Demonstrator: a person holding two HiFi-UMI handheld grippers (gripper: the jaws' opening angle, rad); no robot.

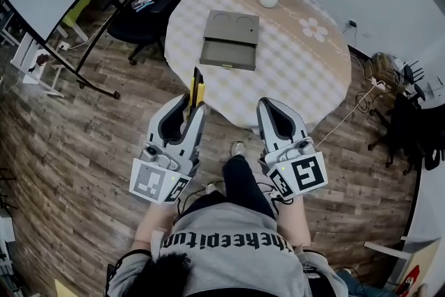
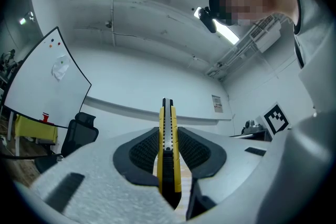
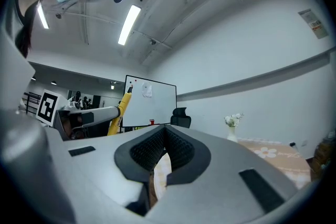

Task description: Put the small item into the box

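The left gripper (image 1: 194,106) is squeezed shut on a thin yellow and black knife (image 1: 197,83) that sticks out past its tips. The right gripper (image 1: 270,105) is closed on nothing. Farther off, a flat gray box (image 1: 230,39) lies open on the round checked tabletop (image 1: 299,73).

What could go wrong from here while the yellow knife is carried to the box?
The yellow utility knife sticks far out of the left tool, gripped only near one end, so it might pivot or slip. The box lies well across the table, so a long reach may nudge it.
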